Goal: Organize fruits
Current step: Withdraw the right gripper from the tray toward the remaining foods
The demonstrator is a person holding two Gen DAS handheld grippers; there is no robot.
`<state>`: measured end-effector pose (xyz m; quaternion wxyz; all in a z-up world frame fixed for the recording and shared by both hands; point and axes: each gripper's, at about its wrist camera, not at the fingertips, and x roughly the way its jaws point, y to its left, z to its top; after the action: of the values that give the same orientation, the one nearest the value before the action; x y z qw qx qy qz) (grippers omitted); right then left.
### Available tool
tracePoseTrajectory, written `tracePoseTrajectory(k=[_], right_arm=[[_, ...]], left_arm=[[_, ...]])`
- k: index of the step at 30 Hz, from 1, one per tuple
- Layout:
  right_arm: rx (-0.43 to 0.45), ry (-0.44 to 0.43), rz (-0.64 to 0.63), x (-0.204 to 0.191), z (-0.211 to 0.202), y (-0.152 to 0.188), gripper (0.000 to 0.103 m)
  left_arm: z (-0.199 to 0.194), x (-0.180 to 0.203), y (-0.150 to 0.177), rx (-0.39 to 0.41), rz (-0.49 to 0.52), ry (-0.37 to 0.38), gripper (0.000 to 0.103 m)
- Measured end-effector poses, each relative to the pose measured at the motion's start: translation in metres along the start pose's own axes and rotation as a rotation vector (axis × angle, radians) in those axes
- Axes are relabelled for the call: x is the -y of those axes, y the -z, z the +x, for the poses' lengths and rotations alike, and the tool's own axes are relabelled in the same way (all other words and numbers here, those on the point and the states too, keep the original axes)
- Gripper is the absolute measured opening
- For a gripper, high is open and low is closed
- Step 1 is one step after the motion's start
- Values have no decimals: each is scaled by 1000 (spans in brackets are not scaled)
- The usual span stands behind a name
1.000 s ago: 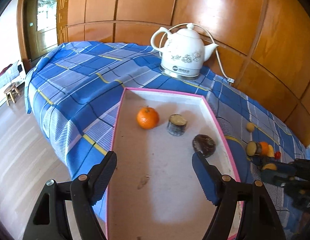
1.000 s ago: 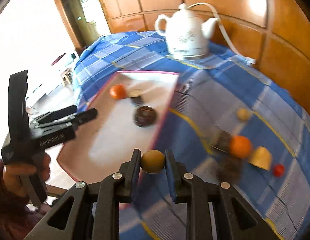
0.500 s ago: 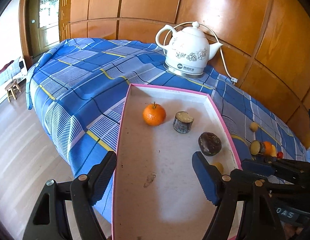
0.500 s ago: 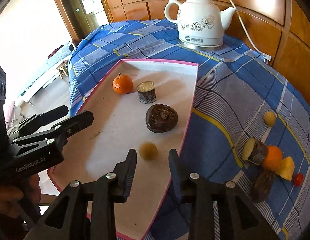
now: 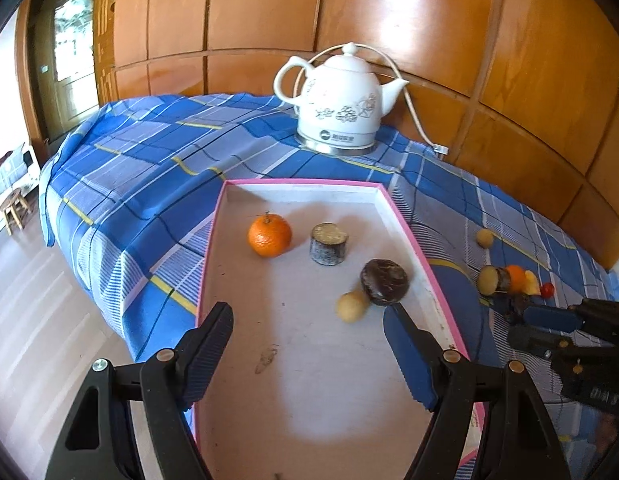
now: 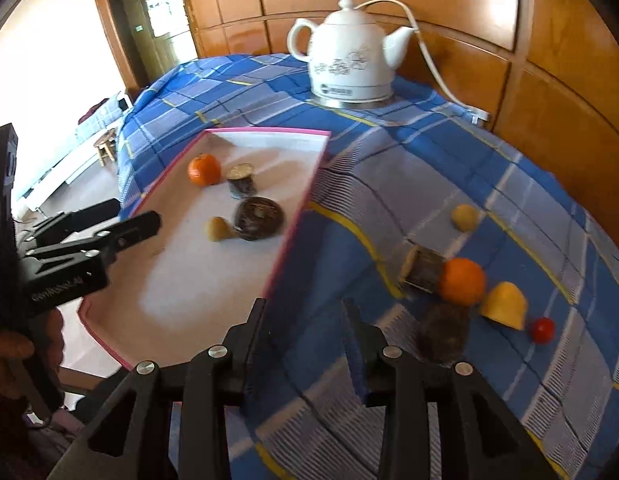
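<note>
A pink-rimmed white tray [image 5: 425,252] [image 6: 293,216] holds an orange [image 5: 269,235] [image 6: 204,169], a cut cane piece [image 5: 328,238] [image 6: 241,179], a dark round fruit [image 5: 384,281] [image 6: 258,217] and a small yellow-brown fruit [image 5: 351,306] [image 6: 217,229]. On the cloth to the right lie another yellow-brown fruit [image 6: 464,217], a cane piece [image 6: 423,268], an orange [image 6: 461,281], a yellow wedge [image 6: 505,304], a red tomato [image 6: 543,330] and a dark fruit [image 6: 443,330]. My left gripper [image 5: 309,340] is open over the tray. My right gripper [image 6: 305,332] is open and empty above the tray's right rim.
A white electric kettle [image 5: 341,104] [image 6: 351,56] with its cord stands at the back of the blue checked cloth [image 5: 149,176]. Wooden wall panels [image 5: 509,80] close the back and right. The table edge drops to the floor [image 5: 25,320] on the left.
My right gripper opened and let the small yellow-brown fruit go into the tray beside the dark fruit, then drew back to the right. My left gripper stayed open.
</note>
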<state>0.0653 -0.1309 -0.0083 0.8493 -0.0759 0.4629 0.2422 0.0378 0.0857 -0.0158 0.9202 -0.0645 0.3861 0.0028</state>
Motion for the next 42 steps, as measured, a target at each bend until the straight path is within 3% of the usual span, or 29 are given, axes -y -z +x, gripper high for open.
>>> tracePoseTrajectory(k=[18,27,31,35,42], right_arm=[[14,217,78,101,-53,27,36],[7,335,203,168,-63,50,36],[-6,366,343,203,-58,67,36],[-76,396,450,224,-52,75,36],[-169,352,540,237,-40,88,36]], left_arm=[[-3,33,5,-16,101,41,78],[-2,54,7,-28,164,64,78],[-3,69,5,-36,206,101,78],[0,86,0,-50,241,146,70],[17,122,-15,-120,259,257,52]])
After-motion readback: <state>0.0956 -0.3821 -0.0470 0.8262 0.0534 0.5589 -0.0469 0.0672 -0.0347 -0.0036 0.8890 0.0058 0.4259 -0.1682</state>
